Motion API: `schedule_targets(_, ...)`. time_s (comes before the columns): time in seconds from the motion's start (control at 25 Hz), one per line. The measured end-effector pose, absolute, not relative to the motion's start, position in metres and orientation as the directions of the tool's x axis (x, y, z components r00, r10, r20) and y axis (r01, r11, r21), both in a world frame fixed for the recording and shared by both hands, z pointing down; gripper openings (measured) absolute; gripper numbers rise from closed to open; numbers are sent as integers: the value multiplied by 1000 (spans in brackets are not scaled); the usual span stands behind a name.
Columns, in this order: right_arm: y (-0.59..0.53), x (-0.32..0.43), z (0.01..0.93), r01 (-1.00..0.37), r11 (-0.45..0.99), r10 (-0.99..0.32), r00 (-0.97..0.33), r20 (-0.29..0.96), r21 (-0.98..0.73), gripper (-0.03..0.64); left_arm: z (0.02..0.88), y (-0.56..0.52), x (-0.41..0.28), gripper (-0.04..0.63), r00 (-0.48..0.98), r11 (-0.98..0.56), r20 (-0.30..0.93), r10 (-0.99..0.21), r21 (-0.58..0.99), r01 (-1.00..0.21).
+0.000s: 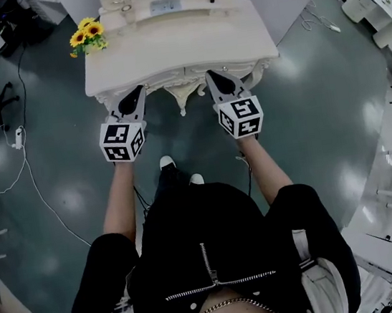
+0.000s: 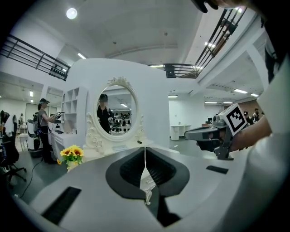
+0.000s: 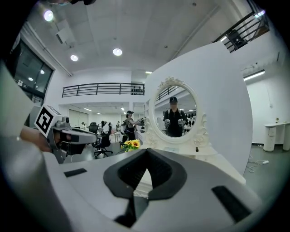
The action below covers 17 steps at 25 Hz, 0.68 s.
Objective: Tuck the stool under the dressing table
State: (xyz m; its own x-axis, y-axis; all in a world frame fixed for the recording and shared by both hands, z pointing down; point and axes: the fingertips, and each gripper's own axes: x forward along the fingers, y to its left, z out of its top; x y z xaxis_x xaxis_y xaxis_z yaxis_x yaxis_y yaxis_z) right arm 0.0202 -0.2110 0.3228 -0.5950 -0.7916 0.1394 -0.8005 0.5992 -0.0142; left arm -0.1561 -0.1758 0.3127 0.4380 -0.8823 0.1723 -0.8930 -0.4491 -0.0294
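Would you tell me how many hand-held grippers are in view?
2. The left hand-held gripper is by the dressing table's front edge at left, the right hand-held gripper at right; none seems hidden.

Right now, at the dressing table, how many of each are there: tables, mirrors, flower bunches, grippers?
Dressing table: 1
Mirror: 1
Sunflower bunch: 1, at the table's left corner
Grippers: 2, left gripper and right gripper, both with jaws together and holding nothing
Total: 5
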Motion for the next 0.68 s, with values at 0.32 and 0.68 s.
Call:
schedule_targets(0.32,-202,24,327,-808,589,-798,-587,139,-28,2,317,-170,-149,23,448,-458,176,-877,-21,-889)
schedule_targets(0.68,-195,22,332,-812,583,-801,-582,143,-36,2,321,-167,-154,23,447,-457,184,-875,-15,-889)
